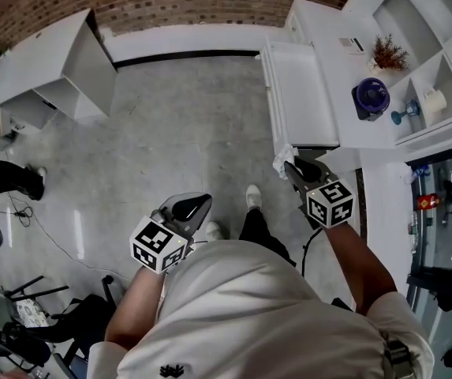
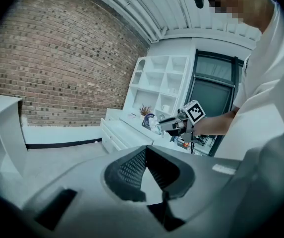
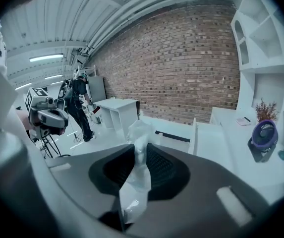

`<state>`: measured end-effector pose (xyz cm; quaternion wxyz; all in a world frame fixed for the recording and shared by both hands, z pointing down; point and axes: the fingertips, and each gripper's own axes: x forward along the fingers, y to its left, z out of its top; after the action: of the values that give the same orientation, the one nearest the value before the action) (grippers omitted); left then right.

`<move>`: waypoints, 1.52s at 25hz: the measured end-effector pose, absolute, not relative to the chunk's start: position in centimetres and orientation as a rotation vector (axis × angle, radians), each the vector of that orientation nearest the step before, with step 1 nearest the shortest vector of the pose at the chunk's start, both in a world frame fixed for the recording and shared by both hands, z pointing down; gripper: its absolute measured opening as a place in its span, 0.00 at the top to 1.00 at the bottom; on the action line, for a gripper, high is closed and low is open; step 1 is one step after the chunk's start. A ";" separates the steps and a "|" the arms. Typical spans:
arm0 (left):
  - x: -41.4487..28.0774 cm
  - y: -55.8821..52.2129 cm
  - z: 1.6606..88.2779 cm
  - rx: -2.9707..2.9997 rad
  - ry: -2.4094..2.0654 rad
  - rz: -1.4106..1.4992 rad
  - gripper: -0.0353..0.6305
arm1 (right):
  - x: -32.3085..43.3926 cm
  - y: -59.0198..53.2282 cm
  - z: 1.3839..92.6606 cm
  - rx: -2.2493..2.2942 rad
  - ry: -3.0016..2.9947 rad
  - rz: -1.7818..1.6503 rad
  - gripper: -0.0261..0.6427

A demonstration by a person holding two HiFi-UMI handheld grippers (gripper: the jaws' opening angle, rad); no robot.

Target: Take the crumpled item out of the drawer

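Observation:
My right gripper [image 1: 290, 166] is shut on a crumpled white item [image 1: 282, 159], held in the air just off the near end of the open white drawer [image 1: 300, 93]. In the right gripper view the crumpled item [image 3: 137, 175] runs up between the pads and sticks out past the tips of the right gripper [image 3: 141, 145]. My left gripper [image 1: 197, 204] hangs over the floor to the left with nothing in it. Its jaws meet at the tips in the left gripper view [image 2: 146, 148]. That view also shows the right gripper [image 2: 161, 126] with the item [image 2: 155, 128].
A white shelf unit [image 1: 415, 22] at the right holds a purple fan [image 1: 370, 97] and a dried plant [image 1: 388, 54]. A white cabinet [image 1: 52, 69] stands at the far left by the brick wall. Another person [image 1: 5, 176] and cables are at the left edge.

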<state>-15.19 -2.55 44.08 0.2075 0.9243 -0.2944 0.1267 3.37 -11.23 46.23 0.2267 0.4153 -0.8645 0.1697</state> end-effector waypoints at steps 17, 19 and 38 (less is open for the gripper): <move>-16.6 -0.2 44.3 2.570 -0.826 0.363 0.94 | 0.9 -7.8 44.9 1.092 -2.430 0.452 0.83; -16.7 -0.3 44.2 2.572 -0.827 0.363 0.94 | 0.8 -7.7 44.7 1.087 -2.437 0.449 0.83; -15.4 -1.0 44.7 2.568 -0.804 0.388 0.94 | 1.4 -7.9 43.4 1.075 -2.478 0.436 0.84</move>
<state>-15.44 -1.00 44.74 0.2097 0.9235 -0.2893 0.1397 1.37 -7.85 43.37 0.2012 0.3850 -0.8871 0.1561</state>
